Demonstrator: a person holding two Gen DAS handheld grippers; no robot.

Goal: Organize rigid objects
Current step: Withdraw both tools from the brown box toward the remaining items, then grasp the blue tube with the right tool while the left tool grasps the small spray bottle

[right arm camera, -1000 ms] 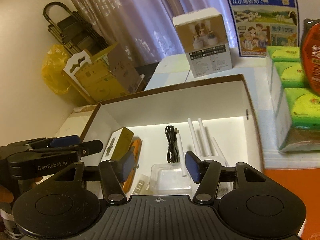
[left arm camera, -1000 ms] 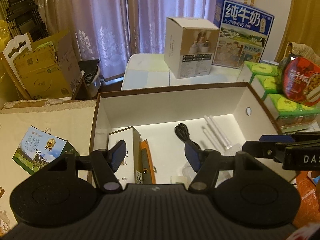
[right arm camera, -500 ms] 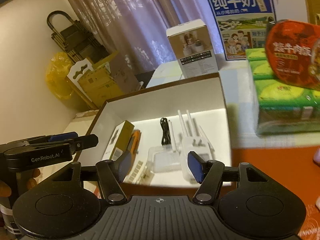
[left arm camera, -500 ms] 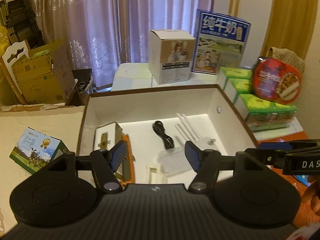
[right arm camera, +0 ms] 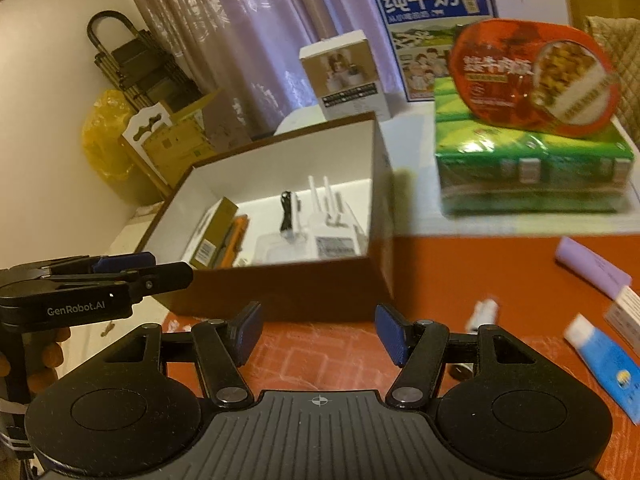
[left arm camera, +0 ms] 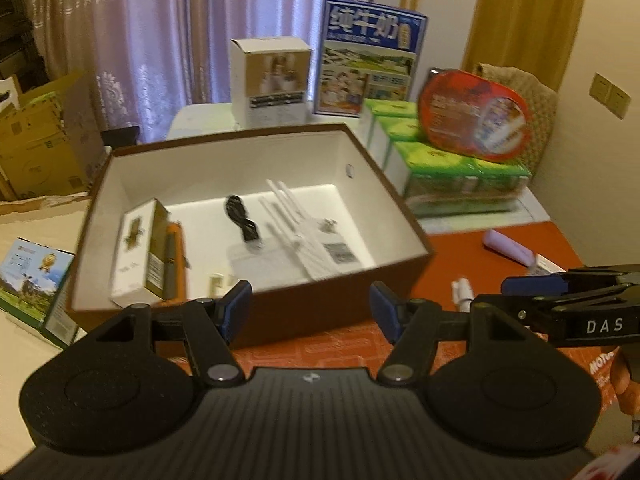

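Note:
An open brown box [left arm camera: 288, 316] with a white inside stands on the red mat; it also shows in the right wrist view [right arm camera: 304, 292]. In it lie a white router [left arm camera: 316, 240], a black cable [left arm camera: 242, 220], a gold-and-white carton [left arm camera: 138, 252] and an orange tool [left arm camera: 172, 256]. My left gripper [left arm camera: 310, 312] is open and empty, in front of the box. My right gripper [right arm camera: 318, 334] is open and empty, in front of the box's right corner. On the mat to the right lie a purple tube [right arm camera: 592, 268], a small white item [right arm camera: 484, 312] and a blue tube [right arm camera: 608, 364].
A green pack [right arm camera: 532, 168] with a red food tray [right arm camera: 532, 80] on top stands right of the box. Behind are a white carton [left arm camera: 272, 80] and a blue milk case [left arm camera: 368, 64]. A small milk box [left arm camera: 32, 280] stands left of the box.
Both grippers have pulled back and up from over the box, so its front wall and the red mat now show. Both stay open and empty.

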